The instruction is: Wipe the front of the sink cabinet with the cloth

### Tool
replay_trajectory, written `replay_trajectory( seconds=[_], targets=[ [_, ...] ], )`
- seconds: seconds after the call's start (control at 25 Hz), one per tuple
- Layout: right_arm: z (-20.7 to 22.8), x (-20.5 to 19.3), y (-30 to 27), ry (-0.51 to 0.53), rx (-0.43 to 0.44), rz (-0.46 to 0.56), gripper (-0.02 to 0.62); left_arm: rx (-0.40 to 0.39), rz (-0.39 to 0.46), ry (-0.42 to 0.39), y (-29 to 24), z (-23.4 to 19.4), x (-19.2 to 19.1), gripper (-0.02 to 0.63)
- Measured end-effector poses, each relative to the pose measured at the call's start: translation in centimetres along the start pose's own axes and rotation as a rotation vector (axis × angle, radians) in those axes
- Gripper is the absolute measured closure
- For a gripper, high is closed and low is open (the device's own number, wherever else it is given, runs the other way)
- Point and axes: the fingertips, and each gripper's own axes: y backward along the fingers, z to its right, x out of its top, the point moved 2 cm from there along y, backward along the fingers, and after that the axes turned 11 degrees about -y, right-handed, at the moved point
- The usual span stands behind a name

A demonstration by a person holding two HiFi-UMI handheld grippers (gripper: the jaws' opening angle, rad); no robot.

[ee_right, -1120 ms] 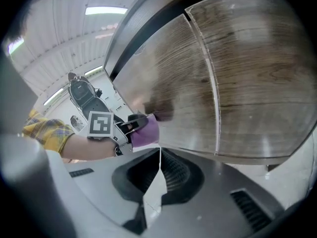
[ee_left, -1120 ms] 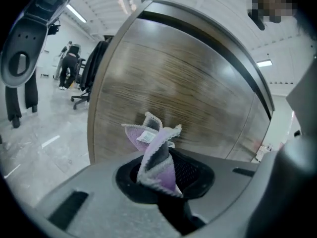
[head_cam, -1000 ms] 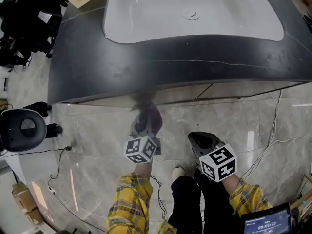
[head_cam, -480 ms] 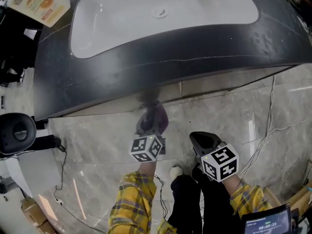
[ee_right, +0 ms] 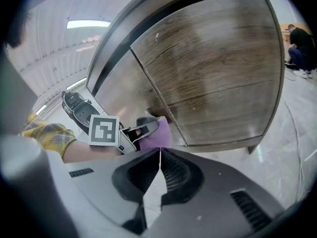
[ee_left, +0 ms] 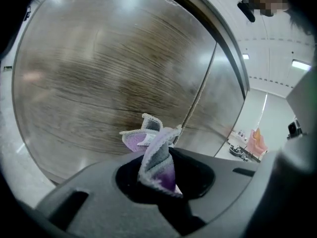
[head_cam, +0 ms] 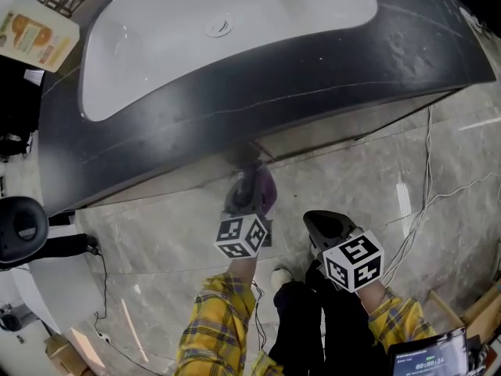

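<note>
Grey marble-look floor tiles point(head_cam: 156, 249) run up to the sink cabinet point(ee_right: 213, 73). Nearest the person, 2 grippers are held low in front of it. The right gripper point(head_cam: 322, 224) hangs back from the cabinet, its jaws pressed together with nothing between them. The left gripper point(ee_left: 158, 177) is clamped on 1 purple-and-grey cloth point(ee_left: 156, 157), whose free end reaches the seam between the cabinet's 2 wood-grain doors; whether it touches cannot be told. Above the cabinet sits 1 dark countertop point(head_cam: 235, 100) holding 1 white basin point(head_cam: 156, 45) with 1 drain point(head_cam: 219, 27). Right of the cabinet, thin cables point(head_cam: 427, 202) trail over the tiles.
</note>
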Motion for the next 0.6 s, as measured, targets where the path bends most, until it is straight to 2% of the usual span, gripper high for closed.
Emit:
replay_trajectory(
  seconds=[0.08,0.28,0.6],
  targets=[
    [0.4,0.0,0.1,-0.004,-0.004,0.001,0.589,-0.021,-0.003,-0.009,-0.5,0.9,0.0,0.555],
    [0.5,0.1,0.4,-0.016,-0.002,-0.001,0.589,-0.116,-0.002,-0.095,-0.7,3.7,1.1,0.554],
    [-2.3,1.4,1.9,-0.017,0.021,-0.012,0.589,-0.142,0.011,-0.115,2.6,5.6,4.3,0.555]
  ],
)
